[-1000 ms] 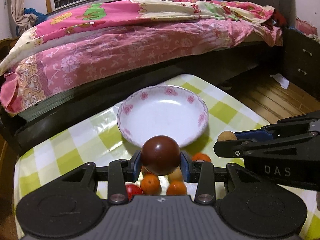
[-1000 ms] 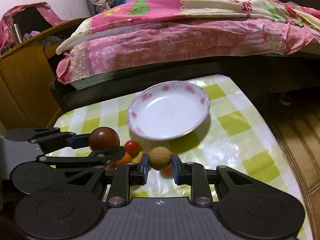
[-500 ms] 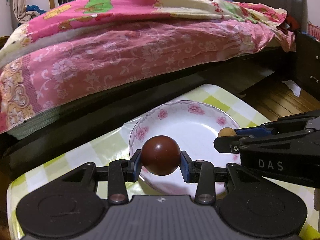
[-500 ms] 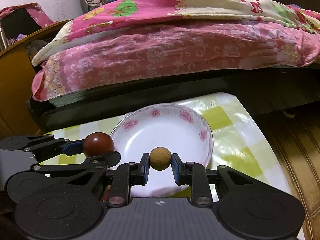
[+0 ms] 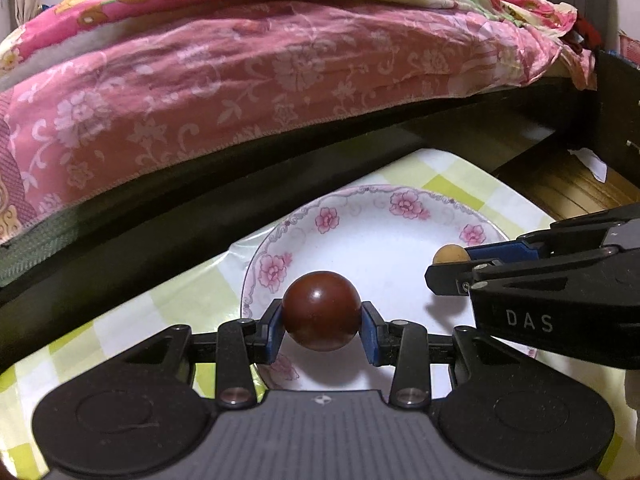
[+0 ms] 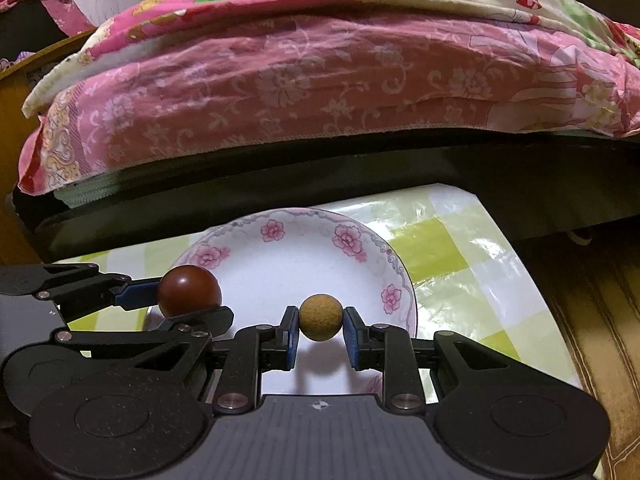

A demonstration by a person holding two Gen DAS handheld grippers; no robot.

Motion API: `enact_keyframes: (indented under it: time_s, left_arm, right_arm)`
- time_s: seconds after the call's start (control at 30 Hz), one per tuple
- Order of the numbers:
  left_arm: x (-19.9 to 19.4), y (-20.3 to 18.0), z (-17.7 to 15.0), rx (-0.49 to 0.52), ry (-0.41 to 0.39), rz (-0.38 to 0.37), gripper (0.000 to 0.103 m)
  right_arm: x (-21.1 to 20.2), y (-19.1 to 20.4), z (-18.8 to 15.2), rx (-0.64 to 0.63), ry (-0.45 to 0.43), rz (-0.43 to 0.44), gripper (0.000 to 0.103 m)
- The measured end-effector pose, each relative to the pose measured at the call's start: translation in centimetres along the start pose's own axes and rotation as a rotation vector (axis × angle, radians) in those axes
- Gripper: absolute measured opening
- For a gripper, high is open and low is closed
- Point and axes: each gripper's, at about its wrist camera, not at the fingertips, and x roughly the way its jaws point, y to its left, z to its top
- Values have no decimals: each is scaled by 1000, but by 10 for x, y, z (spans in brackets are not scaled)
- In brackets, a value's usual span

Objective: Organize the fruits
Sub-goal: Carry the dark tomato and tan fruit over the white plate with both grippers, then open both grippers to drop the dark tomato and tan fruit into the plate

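Observation:
A white plate with pink flowers (image 5: 372,236) (image 6: 288,256) sits on the green-checked tablecloth. My left gripper (image 5: 322,326) is shut on a dark brown round fruit (image 5: 321,310), held over the plate's near left part; the fruit also shows in the right wrist view (image 6: 188,291). My right gripper (image 6: 320,334) is shut on a small tan round fruit (image 6: 321,317), held over the plate's near middle; it shows at the right in the left wrist view (image 5: 450,254). The two grippers are side by side. The plate holds nothing that I can see.
A bed with a pink floral cover (image 5: 260,64) and its dark frame (image 6: 320,168) stand right behind the table. The table's right edge (image 6: 532,280) drops to a wooden floor (image 6: 592,320). A dark cabinet (image 5: 618,116) stands at the far right.
Both grippers have moved forward with their fruits, from above the loose fruits at the near side to over the plate. The loose fruits are out of view now.

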Motion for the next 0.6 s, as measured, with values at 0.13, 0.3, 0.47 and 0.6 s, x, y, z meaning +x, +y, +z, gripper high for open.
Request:
enact_keyframes:
  time_s: [0.13,0.3,0.47,0.6]
  left_arm:
    - [4,-1,-2,11,-4,-4,46]
    - [7,-7,-4,30,-2,-5,46]
    - [8,-7,-4,31,-2,-4,47]
    - [9,-7,-3,24,1,-4,47]
  right_arm:
    - [7,-1,-2,-2,-1,-4,21]
    - [7,3,2,-19,-3,15,22]
    - [4,9,7,-46,-14,17,22]
    - [5,5,9,-38,-12,12,22]
